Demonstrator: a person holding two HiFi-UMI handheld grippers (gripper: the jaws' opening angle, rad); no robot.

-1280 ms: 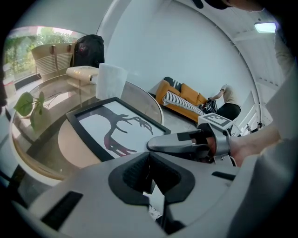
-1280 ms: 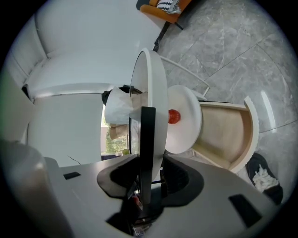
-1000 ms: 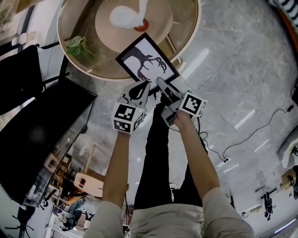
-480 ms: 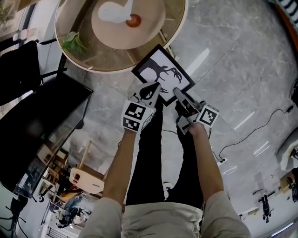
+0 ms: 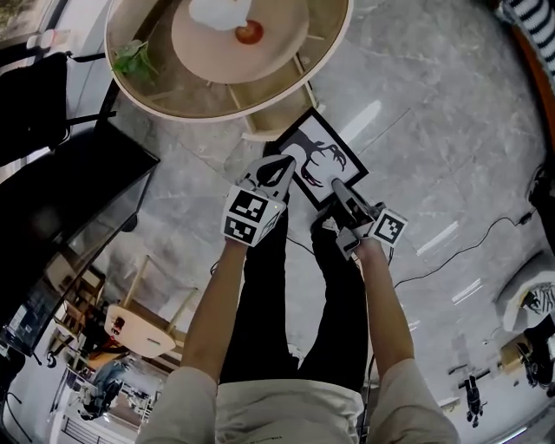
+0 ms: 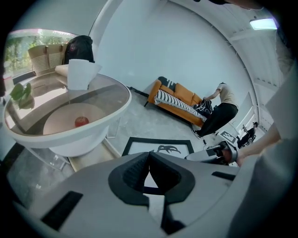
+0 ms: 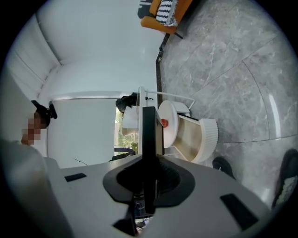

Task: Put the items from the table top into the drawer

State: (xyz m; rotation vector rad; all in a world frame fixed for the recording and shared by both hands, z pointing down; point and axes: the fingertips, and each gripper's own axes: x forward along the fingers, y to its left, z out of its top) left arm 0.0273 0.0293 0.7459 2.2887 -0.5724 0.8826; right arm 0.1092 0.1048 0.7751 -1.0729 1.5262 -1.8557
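Note:
A black-framed picture (image 5: 323,160) of a dark branching figure on white hangs over the marble floor, just off the round glass-topped table (image 5: 338,52). My right gripper (image 5: 336,186) grips its near edge, jaws closing on it; the right gripper view shows the frame (image 7: 149,135) edge-on between the pads. The left gripper (image 5: 279,165) is shut with its tips at the frame's left corner, and nothing shows between its jaws (image 6: 149,155). A beige drawer (image 5: 273,117) stands pulled out under the table's rim. A red fruit (image 5: 249,32) and a white object (image 5: 217,13) lie on the table's lower shelf.
A green plant (image 5: 130,61) sits at the table's left edge. A black cabinet (image 5: 69,208) stands at left, with a wooden stool (image 5: 143,325) below it. A cable (image 5: 468,251) runs over the floor. An orange sofa (image 6: 179,95) and a bending person (image 6: 223,104) are far off.
Both grippers and the framed picture have drawn back from the table top toward the person, so the frame now hangs over the floor beside the drawer.

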